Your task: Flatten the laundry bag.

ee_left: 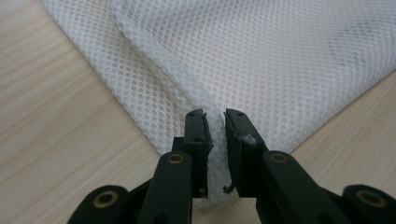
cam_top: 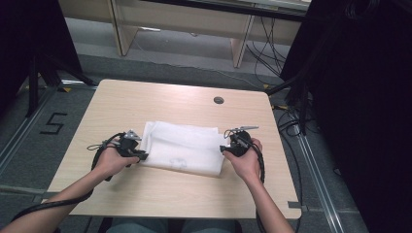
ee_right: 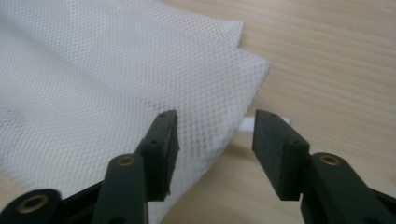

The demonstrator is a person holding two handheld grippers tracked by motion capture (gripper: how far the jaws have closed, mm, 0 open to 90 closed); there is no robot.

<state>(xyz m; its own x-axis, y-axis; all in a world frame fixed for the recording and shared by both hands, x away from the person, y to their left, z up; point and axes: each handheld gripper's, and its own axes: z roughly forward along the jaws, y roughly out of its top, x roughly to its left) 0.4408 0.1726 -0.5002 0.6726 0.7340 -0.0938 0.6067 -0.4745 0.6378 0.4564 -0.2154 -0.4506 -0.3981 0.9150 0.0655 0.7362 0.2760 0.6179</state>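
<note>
A folded white mesh cloth (cam_top: 182, 145) lies in the middle of the light wooden table (cam_top: 145, 102). My left gripper (cam_top: 141, 156) sits at the cloth's near left corner. In the left gripper view its jaws are pinched on a corner of the mesh cloth (ee_left: 261, 51), with the fabric squeezed in the narrow gap at the left gripper (ee_left: 215, 122). My right gripper (cam_top: 224, 148) rests at the cloth's right edge. In the right gripper view the right gripper (ee_right: 215, 128) stands open over the edge of the mesh cloth (ee_right: 107, 79), one jaw above the fabric, the other above bare wood.
A small white tag (ee_right: 248, 124) pokes out from the cloth's edge between the right jaws. A round dark cable grommet (cam_top: 218, 100) sits in the table's far side. Desk legs and cables stand on the floor beyond the table.
</note>
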